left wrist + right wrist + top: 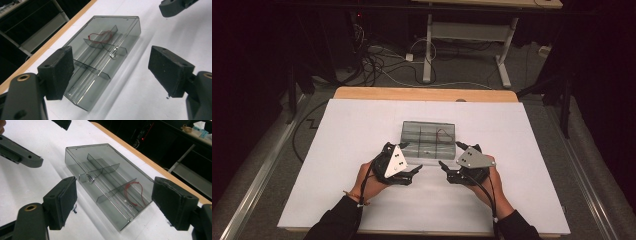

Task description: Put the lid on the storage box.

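High view: the clear compartment box (428,142) lies shut on the white table (337,165), left gripper (414,172) and right gripper (443,165) just before it — nothing begun. Left gripper view: jaws spread, empty. Right gripper view: likewise — a red cord (133,191) sits inside the box.

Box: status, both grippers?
Left gripper and right gripper open, empty, just short of the box. Box shut on the white mat, red wire inside. Nothing in the way.

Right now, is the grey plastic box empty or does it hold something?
Not empty: the divided box holds a thin red loop in one end compartment; the other compartments look bare.
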`<act>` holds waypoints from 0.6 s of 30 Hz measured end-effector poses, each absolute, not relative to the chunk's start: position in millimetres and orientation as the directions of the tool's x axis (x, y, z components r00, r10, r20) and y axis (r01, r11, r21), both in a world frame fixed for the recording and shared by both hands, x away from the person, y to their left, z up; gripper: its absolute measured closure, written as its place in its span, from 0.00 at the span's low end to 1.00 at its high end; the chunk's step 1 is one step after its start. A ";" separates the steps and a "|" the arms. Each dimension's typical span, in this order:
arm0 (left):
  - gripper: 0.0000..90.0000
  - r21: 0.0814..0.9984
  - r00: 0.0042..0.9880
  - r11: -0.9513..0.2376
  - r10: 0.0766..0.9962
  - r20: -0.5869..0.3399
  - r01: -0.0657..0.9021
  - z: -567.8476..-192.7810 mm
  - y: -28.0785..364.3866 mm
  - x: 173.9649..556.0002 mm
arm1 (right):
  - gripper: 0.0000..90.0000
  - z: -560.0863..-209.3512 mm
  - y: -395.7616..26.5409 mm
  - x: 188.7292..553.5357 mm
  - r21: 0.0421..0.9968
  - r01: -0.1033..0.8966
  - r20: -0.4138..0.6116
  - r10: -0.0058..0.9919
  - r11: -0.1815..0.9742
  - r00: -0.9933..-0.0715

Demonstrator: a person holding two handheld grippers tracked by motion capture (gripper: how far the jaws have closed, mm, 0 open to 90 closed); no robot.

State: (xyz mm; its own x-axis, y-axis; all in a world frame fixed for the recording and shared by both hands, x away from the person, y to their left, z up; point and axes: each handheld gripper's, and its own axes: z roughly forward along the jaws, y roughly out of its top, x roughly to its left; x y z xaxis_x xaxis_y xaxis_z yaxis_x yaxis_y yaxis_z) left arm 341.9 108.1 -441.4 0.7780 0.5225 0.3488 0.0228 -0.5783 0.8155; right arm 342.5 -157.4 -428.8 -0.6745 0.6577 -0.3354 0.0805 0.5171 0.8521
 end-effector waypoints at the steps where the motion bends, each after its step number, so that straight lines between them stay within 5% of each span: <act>1: 0.23 0.814 0.776 -0.580 0.522 0.353 0.020 -441.1 109.0 340.7 | 0.23 -428.4 -157.9 341.6 0.851 0.079 -0.338 0.657 0.519 -0.674; 18: 0.23 0.807 0.780 -0.590 0.505 0.370 -0.001 -437.6 124.8 320.1 | 0.23 -424.9 -174.3 318.9 0.829 0.067 -0.377 0.642 0.555 -0.667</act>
State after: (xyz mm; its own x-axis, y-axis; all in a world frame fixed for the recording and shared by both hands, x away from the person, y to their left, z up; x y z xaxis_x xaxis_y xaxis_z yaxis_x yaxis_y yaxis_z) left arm 320.1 124.8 -437.6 0.7801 0.5048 0.3696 -0.0006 -0.5902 0.8072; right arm 318.9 -174.3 -424.9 -0.6673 0.6424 -0.3769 0.0666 0.5555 0.8289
